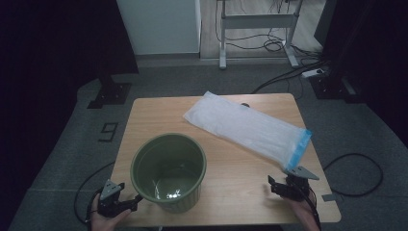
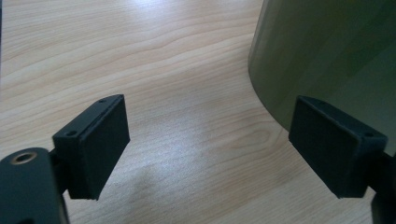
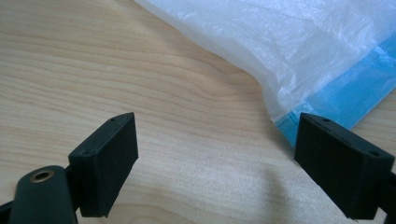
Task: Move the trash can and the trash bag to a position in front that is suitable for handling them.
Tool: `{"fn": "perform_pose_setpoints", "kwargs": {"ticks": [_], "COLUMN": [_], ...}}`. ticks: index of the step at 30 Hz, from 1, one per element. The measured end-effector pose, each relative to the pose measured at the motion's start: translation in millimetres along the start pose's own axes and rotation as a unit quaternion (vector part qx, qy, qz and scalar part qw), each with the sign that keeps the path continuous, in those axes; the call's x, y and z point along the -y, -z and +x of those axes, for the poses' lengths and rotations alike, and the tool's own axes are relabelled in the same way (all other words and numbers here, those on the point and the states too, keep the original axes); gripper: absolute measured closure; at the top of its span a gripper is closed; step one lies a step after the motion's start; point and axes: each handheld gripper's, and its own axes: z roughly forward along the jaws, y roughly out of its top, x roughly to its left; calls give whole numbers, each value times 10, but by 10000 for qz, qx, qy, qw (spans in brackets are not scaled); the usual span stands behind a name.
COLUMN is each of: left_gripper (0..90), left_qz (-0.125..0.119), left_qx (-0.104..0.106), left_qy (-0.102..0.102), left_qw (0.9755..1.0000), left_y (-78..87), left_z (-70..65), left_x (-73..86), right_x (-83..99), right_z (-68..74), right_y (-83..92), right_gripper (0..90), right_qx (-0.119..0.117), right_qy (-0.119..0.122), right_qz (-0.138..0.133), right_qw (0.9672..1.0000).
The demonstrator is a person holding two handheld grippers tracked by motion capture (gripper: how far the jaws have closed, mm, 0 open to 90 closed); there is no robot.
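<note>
Green bin (image 1: 168,172) beside white bag (image 1: 245,128), both hand-held grippers agape

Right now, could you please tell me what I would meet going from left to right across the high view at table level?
Left gripper → green bin → white plastic bag → right gripper.

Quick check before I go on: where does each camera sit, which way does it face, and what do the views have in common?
High view: above the person's side, looking forward and down on the table, bin and bag; both hands and the left tool and right tool show.
Left gripper view: on the left tool, looking along its open jaws at the bin.
Right gripper view: on the right tool, open jaws toward the bag.
Shared: all show the table; each gripper view shares its object with the high view.
</note>
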Motion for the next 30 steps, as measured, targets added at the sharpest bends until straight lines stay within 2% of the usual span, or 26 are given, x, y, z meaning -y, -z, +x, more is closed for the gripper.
{"fn": "perform_pose_setpoints", "kwargs": {"ticks": [3, 5, 7, 11, 15, 16, 18, 20, 21, 24, 26, 28, 30], "left_gripper": [109, 101, 79, 59, 54, 54, 53, 45, 42, 48, 50, 34, 37], "left_qz": [-54, -74, -170, -268, -525, -525, -643, -744, -744, -831, -806, -675, -657], "left_qx": [47, 116, 278, 464, 915, 915, 1183, 1514, 1514, 1732, 1770, 1664, 1693], "left_qy": [31, -19, -104, -322, -488, -488, -695, -1001, -1001, -1162, -1231, -1329, -1336], "left_qw": [10000, 9999, 9994, 9980, 9932, 9932, 9885, 9806, 9806, 9745, 9732, 9747, 9742], "left_y": [28, 56, 112, 247, 384, 384, 420, 440, 440, 407, 349, 295, 273], "left_z": [6, 0, -21, -65, -116, -116, -196, -319, -319, -433, -488, -519, -514], "left_x": [1, 6, 16, 37, 24, 24, -37, -124, -124, -243, -288, -307, -307], "right_x": [3, 12, 13, 28, 34, 34, 35, 39, 44, 52, 58, 62, 63], "right_z": [0, -1, -9, -24, -10, -10, 8, 13, 16, 17, 13, 9, 4], "right_y": [-16, -20, -14, 10, 17, 17, 11, 12, 14, 18, 26, 35, 49], "right_gripper": [131, 131, 131, 131, 131, 131, 131, 131, 131, 131, 131, 131, 131], "right_qx": [5, 11, 47, 129, 126, 126, 113, 102, 97, 92, 90, 95, 68], "right_qy": [39, 54, 30, -22, -28, -28, 12, 22, 38, 55, 45, 45, 72], "right_qz": [21, 69, 75, 91, 86, 86, 91, 102, 111, 131, 131, 130, 89], "right_qw": [10000, 10000, 10000, 9999, 9999, 9999, 9999, 9999, 9999, 9999, 9999, 9999, 9999]}}
